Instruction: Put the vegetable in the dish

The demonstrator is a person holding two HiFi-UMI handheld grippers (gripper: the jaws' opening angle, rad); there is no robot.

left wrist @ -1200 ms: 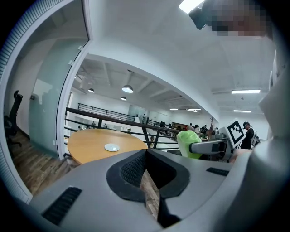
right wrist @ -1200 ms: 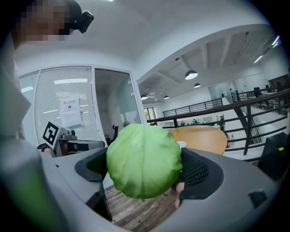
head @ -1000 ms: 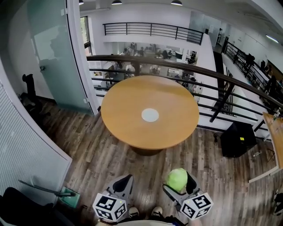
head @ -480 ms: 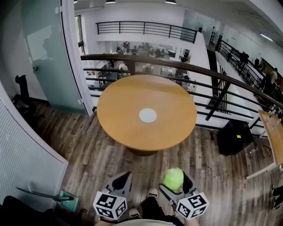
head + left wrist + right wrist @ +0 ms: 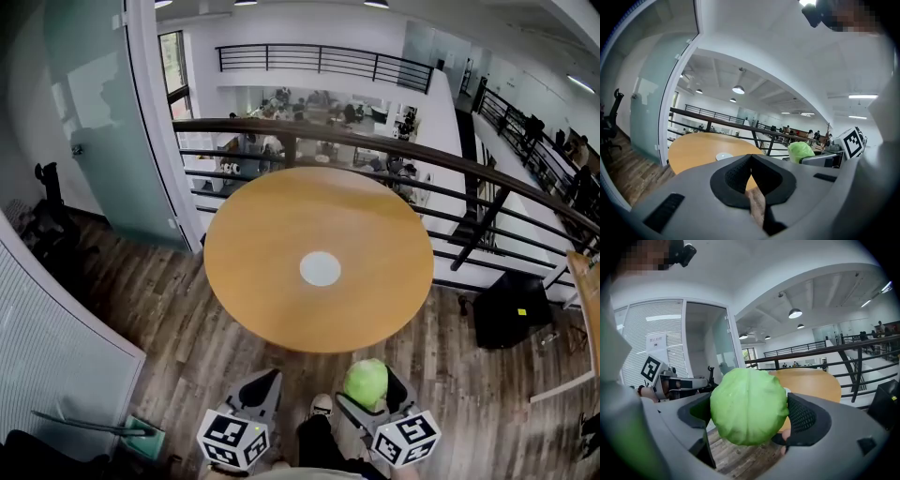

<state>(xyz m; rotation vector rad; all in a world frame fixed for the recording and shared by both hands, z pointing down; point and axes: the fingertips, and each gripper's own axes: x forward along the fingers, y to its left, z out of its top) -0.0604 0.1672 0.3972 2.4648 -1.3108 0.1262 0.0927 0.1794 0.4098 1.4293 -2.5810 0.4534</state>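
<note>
A round green cabbage is clamped between the jaws of my right gripper, low in the head view, over the wooden floor short of the table. In the right gripper view the cabbage fills the gap of that gripper. A small white dish lies at the centre of the round wooden table; the same dish shows in the left gripper view. My left gripper sits beside the right one, its jaws meeting at the tips with nothing held; up close, that gripper looks the same.
A dark railing curves behind the table with a drop beyond it. A glass partition stands to the left. A black box sits on the floor at right. The person's shoe shows between the grippers.
The view has drawn closer to the table, which now sits lower and larger in the head view. Both grippers keep their pose, the cabbage still held.
</note>
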